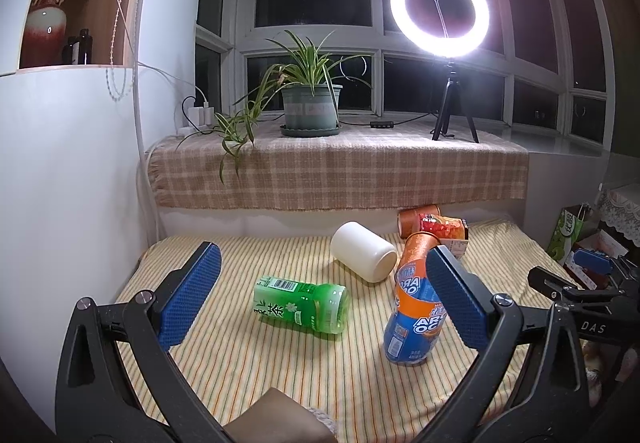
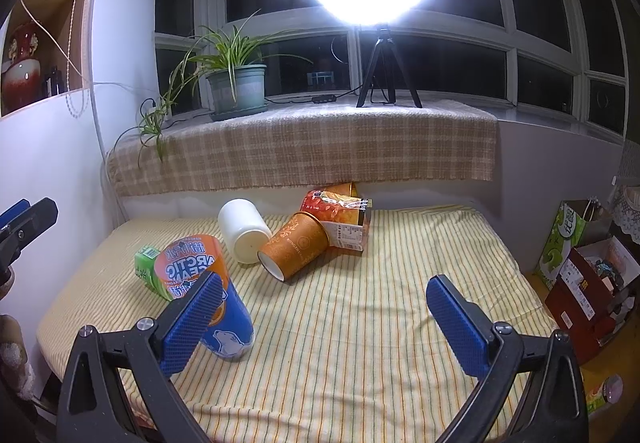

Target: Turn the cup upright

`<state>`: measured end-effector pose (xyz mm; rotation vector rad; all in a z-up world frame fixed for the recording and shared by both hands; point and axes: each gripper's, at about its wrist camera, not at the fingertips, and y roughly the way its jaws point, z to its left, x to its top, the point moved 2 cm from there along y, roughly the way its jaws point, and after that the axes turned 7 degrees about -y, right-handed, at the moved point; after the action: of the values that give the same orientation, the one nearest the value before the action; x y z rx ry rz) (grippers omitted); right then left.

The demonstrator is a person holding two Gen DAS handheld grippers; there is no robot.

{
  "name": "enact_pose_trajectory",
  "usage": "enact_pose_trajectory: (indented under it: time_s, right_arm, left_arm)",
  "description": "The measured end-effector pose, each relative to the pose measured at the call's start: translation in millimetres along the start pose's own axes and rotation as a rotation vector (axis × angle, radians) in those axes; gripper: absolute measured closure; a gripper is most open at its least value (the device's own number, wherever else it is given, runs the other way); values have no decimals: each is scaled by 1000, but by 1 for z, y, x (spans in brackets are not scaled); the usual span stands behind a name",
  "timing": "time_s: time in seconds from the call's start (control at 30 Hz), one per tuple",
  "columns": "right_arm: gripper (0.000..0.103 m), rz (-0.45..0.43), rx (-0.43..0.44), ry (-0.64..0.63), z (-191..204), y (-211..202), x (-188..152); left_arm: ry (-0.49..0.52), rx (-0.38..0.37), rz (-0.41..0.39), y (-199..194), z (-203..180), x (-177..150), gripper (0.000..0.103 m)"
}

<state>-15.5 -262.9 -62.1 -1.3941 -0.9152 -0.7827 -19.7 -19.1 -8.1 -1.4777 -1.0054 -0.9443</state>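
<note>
A white cup point(image 1: 363, 251) lies on its side on the striped cloth, mouth toward the front right; it also shows in the right wrist view point(image 2: 245, 231). An orange paper cup point(image 2: 294, 245) lies on its side beside it, mouth toward the front left. An orange and blue Arctic Ocean cup point(image 1: 414, 307) stands upside down; in the right wrist view point(image 2: 208, 283) it is by my right gripper's left finger. A green tea cup point(image 1: 302, 307) lies on its side. My left gripper point(image 1: 322, 297) is open above the green cup. My right gripper point(image 2: 324, 317) is open and empty.
A red and orange snack box point(image 2: 344, 219) lies at the back against the ledge. The striped cloth point(image 2: 360, 323) covers the table. A plaid ledge holds a potted plant point(image 1: 310, 107) and a ring light point(image 1: 440, 11). Boxes and a green bag point(image 2: 564, 239) stand at the right.
</note>
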Motion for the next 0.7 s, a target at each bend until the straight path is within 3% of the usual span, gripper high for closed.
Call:
enact_pose_trajectory:
  time_s: [0.7]
  right_arm:
    - [0,22,-2,-2,1,8,-3]
  left_arm:
    - [-3,10,10,3,1,-4,0]
